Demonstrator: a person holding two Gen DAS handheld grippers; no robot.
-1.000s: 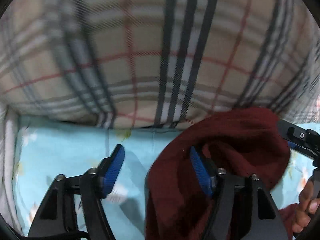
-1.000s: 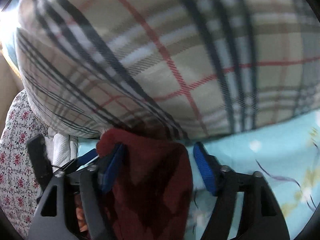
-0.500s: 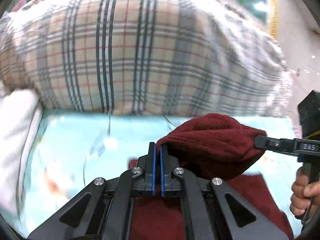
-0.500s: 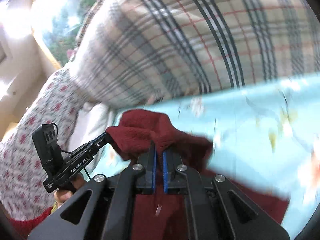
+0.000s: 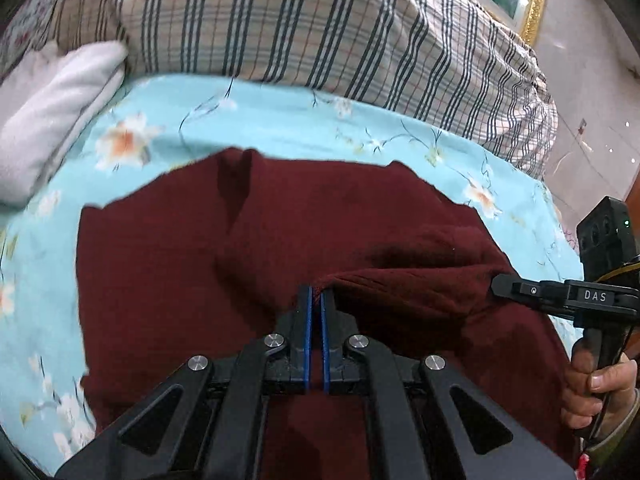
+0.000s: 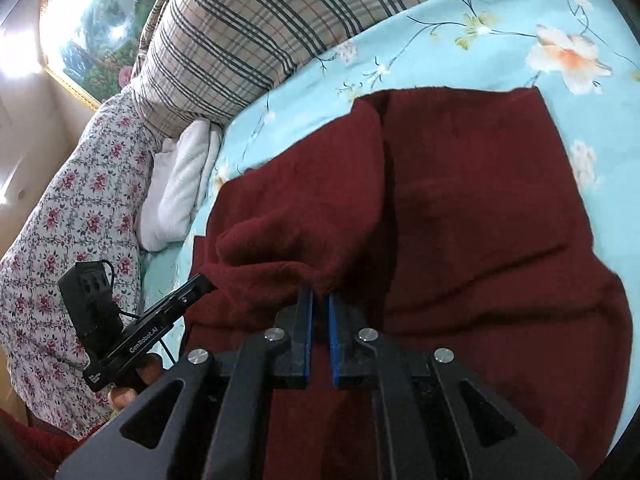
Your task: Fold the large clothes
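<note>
On the bed's blue flowered sheet [image 5: 280,120] your dark red sweater [image 5: 160,280] lies spread, its near edge lifted into a fold. Your left hand-held gripper [image 5: 316,300] is clenched on that fold's edge. Your right hand-held gripper [image 6: 320,304] pinches the same raised edge, its jaws just easing apart with cloth between them. A plaid pillow [image 5: 320,32] and a white towel [image 5: 52,108] lie beyond.
</note>
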